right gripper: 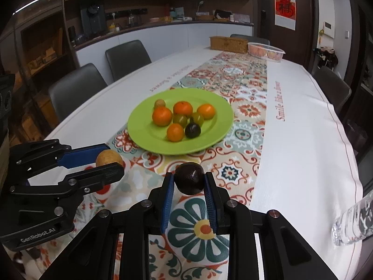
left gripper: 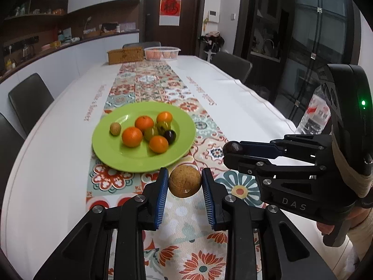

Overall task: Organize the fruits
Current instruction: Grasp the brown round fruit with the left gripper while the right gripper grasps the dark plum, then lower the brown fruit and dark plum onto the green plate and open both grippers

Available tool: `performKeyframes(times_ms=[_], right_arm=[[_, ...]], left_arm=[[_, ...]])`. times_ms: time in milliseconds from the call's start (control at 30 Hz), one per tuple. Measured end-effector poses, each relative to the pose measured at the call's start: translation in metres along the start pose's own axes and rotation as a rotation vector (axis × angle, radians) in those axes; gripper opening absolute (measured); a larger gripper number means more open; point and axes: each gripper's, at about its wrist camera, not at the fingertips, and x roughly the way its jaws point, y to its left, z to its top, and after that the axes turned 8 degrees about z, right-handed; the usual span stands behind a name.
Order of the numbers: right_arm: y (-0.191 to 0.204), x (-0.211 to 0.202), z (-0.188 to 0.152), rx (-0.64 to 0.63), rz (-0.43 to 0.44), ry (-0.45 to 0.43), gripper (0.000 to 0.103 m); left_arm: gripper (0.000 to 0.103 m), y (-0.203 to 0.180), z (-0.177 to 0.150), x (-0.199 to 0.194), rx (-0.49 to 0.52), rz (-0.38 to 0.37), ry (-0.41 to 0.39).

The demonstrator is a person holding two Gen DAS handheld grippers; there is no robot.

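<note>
Step in hand: carry to green plate (left gripper: 109, 149). Left tool (left gripper: 185, 182) clamped on tan round fruit (left gripper: 184, 181), lower centre; right tool (right gripper: 190, 180) clamped on dark fruit (right gripper: 189, 178) (both off the worktop (right gripper: 303, 126)). Next, prob.: reach fwd over plate, mid-frame, w/ oranges (left gripper: 132, 136), then release. Patterned runner (left gripper: 149, 84); basket (left gripper: 162, 52) at far end, chairs around.

patterned runner (left gripper: 149, 86), grey chairs (right gripper: 127, 57), water bottle (right gripper: 352, 224)

A home dining room: long clothed table (left gripper: 58, 140), chairs (right gripper: 77, 86), kitchen shelves (right gripper: 121, 2)
</note>
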Motion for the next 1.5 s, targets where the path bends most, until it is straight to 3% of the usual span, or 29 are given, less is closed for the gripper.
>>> performKeyframes(times_ms=[333, 833, 1500], right_arm=[[0.009, -0.011, 0.027, 0.001, 0.001, -0.074, 0.027], [0.013, 0.005, 0.076, -0.024, -0.013, -0.127, 0.027], [-0.015, 0.097, 0.118, -0.028, -0.013, -0.008, 0.027]], left_arm=[[0.029, 0.011, 0.021, -0.015, 0.003, 0.039, -0.073], [0.029, 0.043, 0.061, 0.011, -0.043, 0.07, -0.092], [0.029, 0.097, 0.093, 0.112, -0.096, 0.049, 0.023]])
